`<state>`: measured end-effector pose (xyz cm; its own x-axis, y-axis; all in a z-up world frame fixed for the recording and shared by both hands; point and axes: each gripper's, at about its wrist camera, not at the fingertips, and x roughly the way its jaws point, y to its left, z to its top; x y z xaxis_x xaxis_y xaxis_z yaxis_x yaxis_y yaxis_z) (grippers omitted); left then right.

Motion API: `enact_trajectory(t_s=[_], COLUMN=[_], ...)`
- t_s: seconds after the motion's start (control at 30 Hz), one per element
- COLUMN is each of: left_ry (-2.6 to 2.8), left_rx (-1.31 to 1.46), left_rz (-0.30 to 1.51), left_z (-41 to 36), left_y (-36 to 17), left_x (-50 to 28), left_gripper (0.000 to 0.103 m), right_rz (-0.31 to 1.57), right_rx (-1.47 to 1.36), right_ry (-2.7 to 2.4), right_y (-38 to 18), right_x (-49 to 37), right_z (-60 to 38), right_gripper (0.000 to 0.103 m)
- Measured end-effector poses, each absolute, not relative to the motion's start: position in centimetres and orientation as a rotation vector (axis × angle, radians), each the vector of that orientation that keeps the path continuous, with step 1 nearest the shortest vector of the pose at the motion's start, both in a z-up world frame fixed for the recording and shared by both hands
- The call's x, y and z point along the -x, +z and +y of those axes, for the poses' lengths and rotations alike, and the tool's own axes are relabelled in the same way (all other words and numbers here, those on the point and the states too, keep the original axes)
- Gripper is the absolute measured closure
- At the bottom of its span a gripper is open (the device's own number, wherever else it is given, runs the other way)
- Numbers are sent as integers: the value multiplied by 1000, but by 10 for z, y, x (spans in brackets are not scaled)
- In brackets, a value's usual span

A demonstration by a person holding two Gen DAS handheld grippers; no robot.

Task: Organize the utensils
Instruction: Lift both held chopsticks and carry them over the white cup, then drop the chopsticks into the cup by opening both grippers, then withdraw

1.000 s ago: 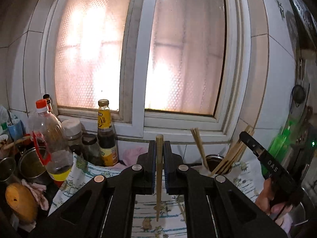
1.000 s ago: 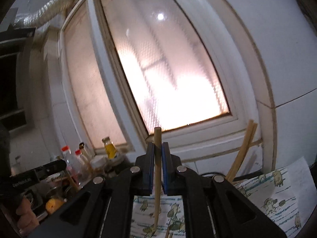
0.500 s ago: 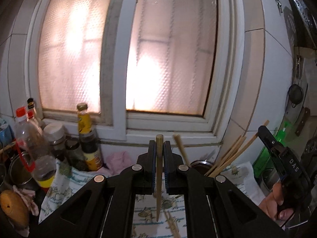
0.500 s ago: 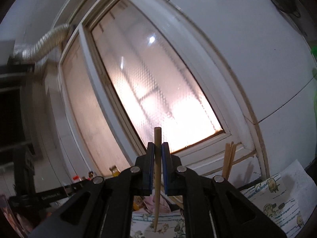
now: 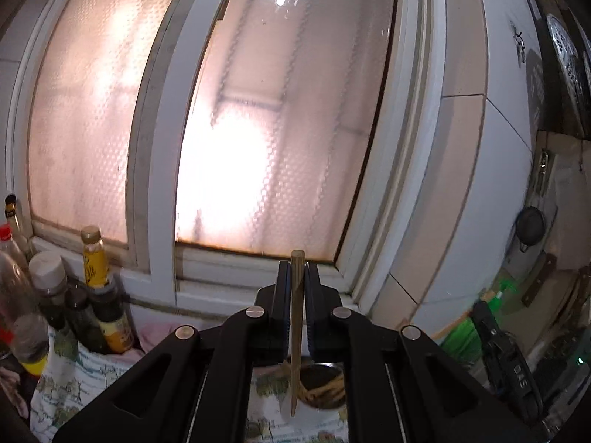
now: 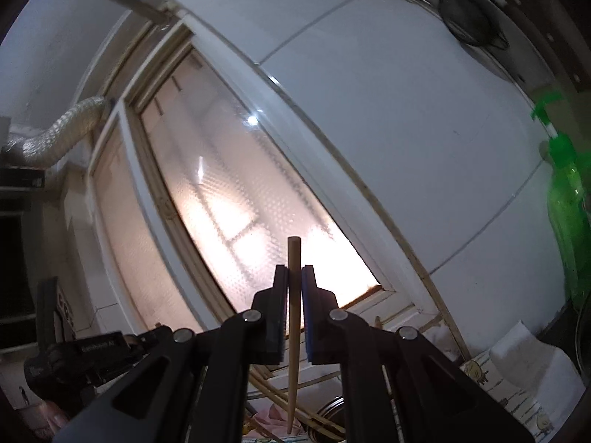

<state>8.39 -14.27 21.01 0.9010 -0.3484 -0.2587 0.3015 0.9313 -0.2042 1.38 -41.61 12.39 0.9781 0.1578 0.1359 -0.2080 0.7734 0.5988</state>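
Clamping a wooden chopstick (image 5: 296, 336) upright between its blue pads, the left claw (image 5: 296, 288) is closed tight on the stick, whose blunt top pokes above the tips and whose narrow end hangs over a metal holder (image 5: 320, 387) with more chopsticks lying inside. That holder stands on a printed cloth (image 5: 66, 384) covering the worktop, below a frosted window (image 5: 280, 118). Sauce bottles (image 5: 99, 295) cluster at the left by the sill. The right claw (image 6: 294, 295) is likewise closed on a second chopstick (image 6: 293, 332), held upright and tilted up toward the white tiled wall (image 6: 424, 118), with a green spray bottle (image 6: 565, 203) at the right edge.
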Motion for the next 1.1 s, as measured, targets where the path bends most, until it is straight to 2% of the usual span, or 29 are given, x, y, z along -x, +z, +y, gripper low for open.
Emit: enact_trajectory(t_s=[0.27, 0.43, 0.8, 1.1], left_ry=[-413, -383, -394, -444], left_rx=[295, 312, 293, 312], left_rz=[197, 124, 199, 277], left_z=[-133, -135, -166, -170], left_y=[218, 218, 166, 134], left_x=[-96, -97, -126, -138], left_gripper=[97, 97, 97, 97], right_rz=[-115, -16, 135, 279], right_rx=[-635, -586, -487, -653], right_ry=[81, 31, 162, 337], right_y=[122, 115, 108, 87], right_x=[-10, -33, -64, -87], right_z=[-422, -408, -381, -391], right_gripper=[96, 96, 95, 91])
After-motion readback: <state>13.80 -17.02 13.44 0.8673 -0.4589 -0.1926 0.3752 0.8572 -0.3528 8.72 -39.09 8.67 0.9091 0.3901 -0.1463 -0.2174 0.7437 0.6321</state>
